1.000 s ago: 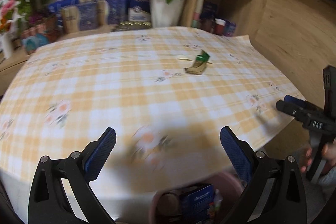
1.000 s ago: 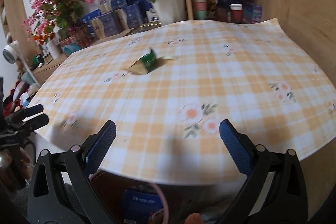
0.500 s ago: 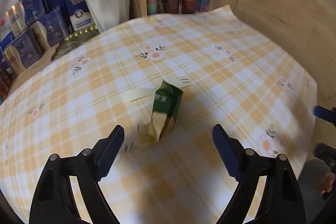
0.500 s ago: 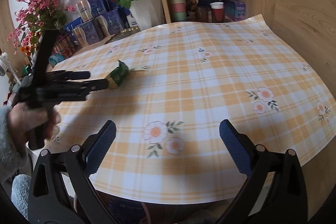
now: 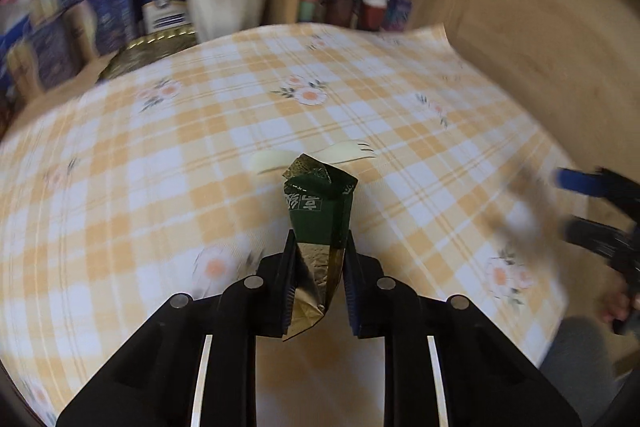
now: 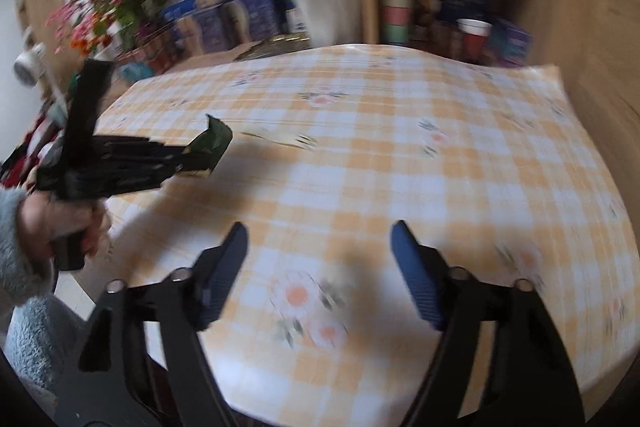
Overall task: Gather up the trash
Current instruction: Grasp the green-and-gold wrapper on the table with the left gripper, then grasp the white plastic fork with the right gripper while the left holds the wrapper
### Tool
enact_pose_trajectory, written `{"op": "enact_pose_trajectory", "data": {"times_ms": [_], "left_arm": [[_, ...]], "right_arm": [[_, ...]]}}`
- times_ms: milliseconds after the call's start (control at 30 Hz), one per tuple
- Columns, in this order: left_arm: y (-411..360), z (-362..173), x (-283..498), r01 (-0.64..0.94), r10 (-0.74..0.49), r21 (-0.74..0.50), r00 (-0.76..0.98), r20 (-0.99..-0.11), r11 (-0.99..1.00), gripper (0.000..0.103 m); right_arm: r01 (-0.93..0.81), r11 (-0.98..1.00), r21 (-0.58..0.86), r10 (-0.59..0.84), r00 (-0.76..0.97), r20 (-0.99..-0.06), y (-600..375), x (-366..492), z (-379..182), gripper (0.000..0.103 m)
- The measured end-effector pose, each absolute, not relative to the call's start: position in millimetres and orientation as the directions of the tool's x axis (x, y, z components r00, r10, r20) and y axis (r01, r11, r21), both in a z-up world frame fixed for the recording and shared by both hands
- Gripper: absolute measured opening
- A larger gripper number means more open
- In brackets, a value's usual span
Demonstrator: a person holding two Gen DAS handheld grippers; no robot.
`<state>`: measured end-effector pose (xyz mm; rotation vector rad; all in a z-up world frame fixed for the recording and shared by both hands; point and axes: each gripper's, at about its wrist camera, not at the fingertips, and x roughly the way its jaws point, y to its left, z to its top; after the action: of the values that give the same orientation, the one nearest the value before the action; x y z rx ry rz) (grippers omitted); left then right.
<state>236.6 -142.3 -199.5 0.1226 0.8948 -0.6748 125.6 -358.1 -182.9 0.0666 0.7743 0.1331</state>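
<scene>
In the left wrist view, the left gripper point(image 5: 318, 267) is closing its jaws on a crumpled green-and-gold carton point(image 5: 318, 223) — both pads are pressing against its sides. The carton is sitting toward the middle of the checked tablecloth point(image 5: 160, 155), with a pale plastic fork point(image 5: 344, 150) lying just behind it, toward the far edge. The right gripper point(image 5: 592, 203) is showing blurred past the cloth's right edge.

In the right wrist view, the right gripper point(image 6: 320, 267) is hanging over the near edge of the cloth, its jaws narrowing with nothing between them. A hand point(image 6: 60, 223) in a fuzzy grey sleeve point(image 6: 16, 267) is holding the left gripper near the left edge — the carton is sticking out of its tip.
</scene>
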Motion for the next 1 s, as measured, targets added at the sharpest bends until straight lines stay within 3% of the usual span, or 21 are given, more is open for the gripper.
{"op": "enact_pose_trajectory", "data": {"times_ms": [200, 400, 733, 833, 867, 1000], "left_arm": [[-81.0, -175.3, 202.6, 0.477, -0.538, -0.309, 0.475, -0.696, 0.822, 0.02], [-32.0, -159.1, 169.1, 0.408, -0.514, -0.327, 0.535, -0.671, 0.852, 0.02], [21.5, -158.4, 129.0, 0.315, -0.517, -0.41, 0.557, -0.651, 0.856, 0.02], [24.5, -161.2, 123.9, 0.31, -0.518, -0.415, 0.554, -0.652, 0.855, 0.02], [24.8, -163.3, 123.4, 0.309, -0.52, -0.42, 0.553, -0.651, 0.854, 0.02], [23.3, -170.8, 118.2, 0.303, -0.532, -0.439, 0.54, -0.652, 0.846, 0.02]], "right_arm": [[-0.244, 0.969, -0.018, 0.144, 0.63, -0.763, -319.3, 218.1, -190.0, 0.062], [-0.283, 0.958, -0.056, 0.115, 0.553, -0.825, -282.5, 293.5, -215.2, 0.061], [-0.18, 0.984, 0.01, 0.103, 0.519, -0.849, -273.4, 336.7, -239.5, 0.057], [-0.186, 0.982, 0.02, 0.116, 0.521, -0.845, -273.0, 331.6, -238.2, 0.036], [-0.19, 0.981, 0.029, 0.126, 0.52, -0.845, -273.7, 328.5, -237.5, 0.018], [-0.214, 0.976, 0.043, 0.152, 0.526, -0.837, -273.3, 306.9, -236.4, 0.014]]}}
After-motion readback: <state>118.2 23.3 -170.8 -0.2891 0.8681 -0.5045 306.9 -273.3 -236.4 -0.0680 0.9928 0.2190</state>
